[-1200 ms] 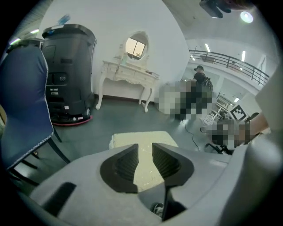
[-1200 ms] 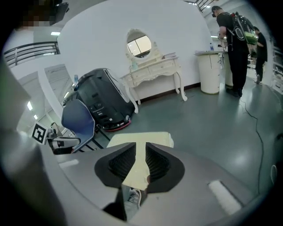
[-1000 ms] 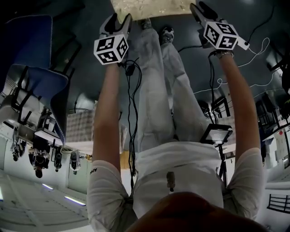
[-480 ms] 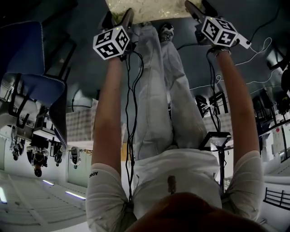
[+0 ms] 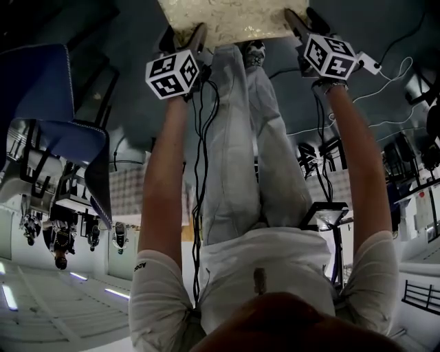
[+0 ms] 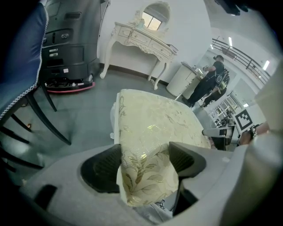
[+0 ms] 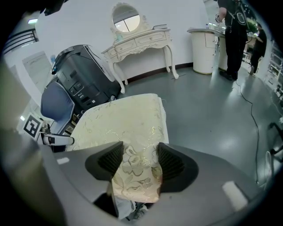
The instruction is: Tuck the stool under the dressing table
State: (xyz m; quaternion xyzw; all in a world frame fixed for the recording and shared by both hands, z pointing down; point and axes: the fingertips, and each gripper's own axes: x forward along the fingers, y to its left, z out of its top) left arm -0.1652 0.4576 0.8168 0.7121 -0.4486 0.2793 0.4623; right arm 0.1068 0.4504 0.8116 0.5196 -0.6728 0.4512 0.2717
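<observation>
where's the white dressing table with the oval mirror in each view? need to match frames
Head view: not in it.
Left gripper view: the white carved dressing table with oval mirror stands top centre.
Right gripper view: top, left of centre.
Shared landmark: the cream gold-floral stool cushion, top edge in head view, lower centre in both gripper views.

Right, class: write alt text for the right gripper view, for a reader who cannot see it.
The right gripper's claw has just been closing on a corner of a cream, gold-flowered upholstered stool, pads against the fabric. Beyond, across grey floor, a white carved dressing table with an oval mirror stands against the wall.
</observation>
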